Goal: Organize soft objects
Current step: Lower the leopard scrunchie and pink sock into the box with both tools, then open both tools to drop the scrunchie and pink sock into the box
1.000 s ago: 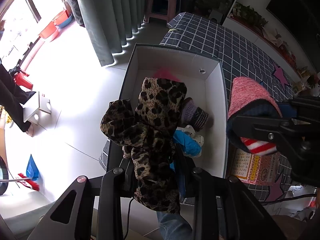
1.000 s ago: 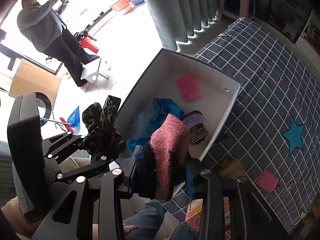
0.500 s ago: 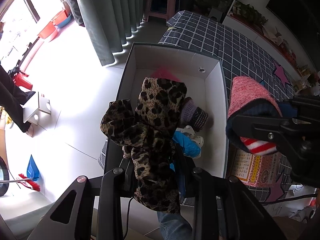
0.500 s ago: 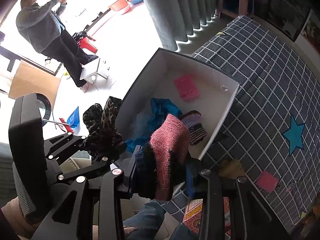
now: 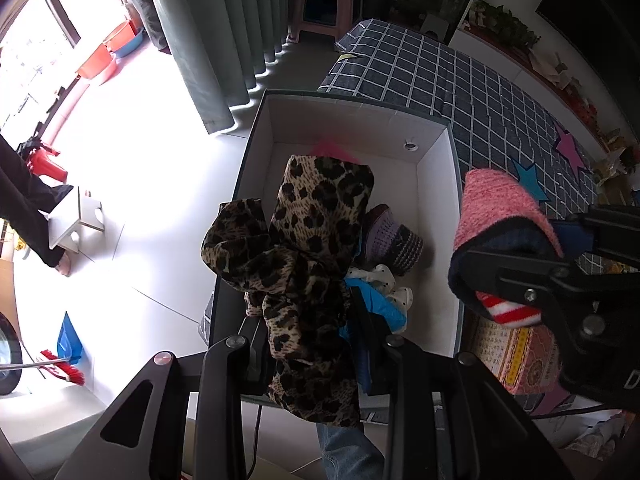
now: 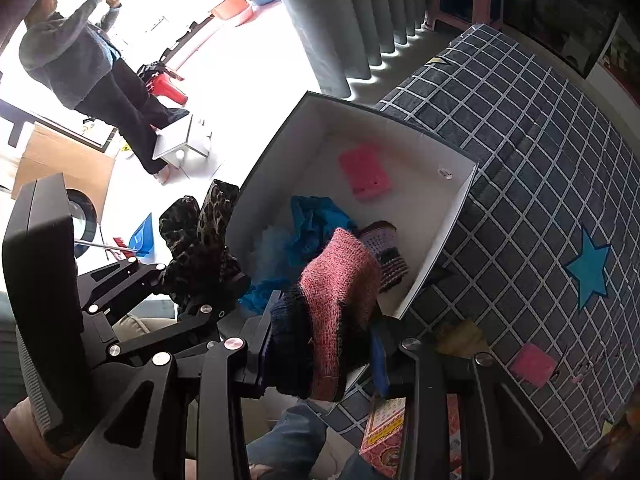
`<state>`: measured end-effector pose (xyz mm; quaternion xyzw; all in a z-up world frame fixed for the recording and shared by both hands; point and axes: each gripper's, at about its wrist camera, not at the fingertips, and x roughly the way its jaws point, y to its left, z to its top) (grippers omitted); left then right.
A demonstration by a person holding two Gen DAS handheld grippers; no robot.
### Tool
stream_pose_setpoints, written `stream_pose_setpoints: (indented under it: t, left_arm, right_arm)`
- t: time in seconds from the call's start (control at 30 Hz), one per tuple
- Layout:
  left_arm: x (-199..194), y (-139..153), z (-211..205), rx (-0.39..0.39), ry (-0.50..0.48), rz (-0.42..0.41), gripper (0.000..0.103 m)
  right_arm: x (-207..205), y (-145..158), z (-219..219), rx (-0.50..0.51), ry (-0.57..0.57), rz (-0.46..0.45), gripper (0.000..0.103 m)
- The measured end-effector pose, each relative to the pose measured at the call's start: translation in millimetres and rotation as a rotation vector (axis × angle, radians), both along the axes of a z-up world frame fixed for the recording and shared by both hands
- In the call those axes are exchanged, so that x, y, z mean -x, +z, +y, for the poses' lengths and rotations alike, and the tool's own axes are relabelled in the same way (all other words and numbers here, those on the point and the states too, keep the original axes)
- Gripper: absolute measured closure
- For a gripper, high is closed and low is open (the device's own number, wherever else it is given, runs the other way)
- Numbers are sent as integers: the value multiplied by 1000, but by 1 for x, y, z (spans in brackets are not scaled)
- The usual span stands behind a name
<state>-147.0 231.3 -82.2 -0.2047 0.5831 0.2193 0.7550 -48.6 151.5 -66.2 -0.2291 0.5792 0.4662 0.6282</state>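
1. Hanging above the white box (image 5: 436,184), a crumpled leopard-print cloth (image 5: 308,264) is being clenched by the left tongs (image 5: 308,344).
2. Gripping a nubby pink-and-navy knit sock (image 6: 340,304), the right tongs (image 6: 324,364) are hovering over the box's near rim, its far end lying open.

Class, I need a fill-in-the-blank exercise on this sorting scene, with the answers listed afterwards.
1. The left gripper is shut on a ____-print fabric piece.
2. The right gripper holds a pink and navy knitted ____.
3. A pink rectangular sponge lies inside the white ____.

Answers: leopard; sock; box
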Motion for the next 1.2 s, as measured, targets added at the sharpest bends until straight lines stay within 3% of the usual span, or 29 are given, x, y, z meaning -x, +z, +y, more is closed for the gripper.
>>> stream_pose_setpoints:
  t: [0.97,1.07,1.1,1.13,1.2]
  left_arm:
    - [-21,-11,10,4,26,34,67]
    - [-23,-12,10,16,27,43,58]
    - [-24,-13,10,28,28,47,50]
    - [-25,-13,9,33,29,47,38]
    - [-23,-11,10,27,47,20,19]
  right_arm:
    - [-36,-11,26,6,-87,25,64]
    - [-40,-10,26,-9,-93,50,57]
    - [-41,-10,26,-13,-95,56,53]
    - [-42,-9,25,-19,-100,60,38]
    - [-46,-8,21,-17,-118,46,19]
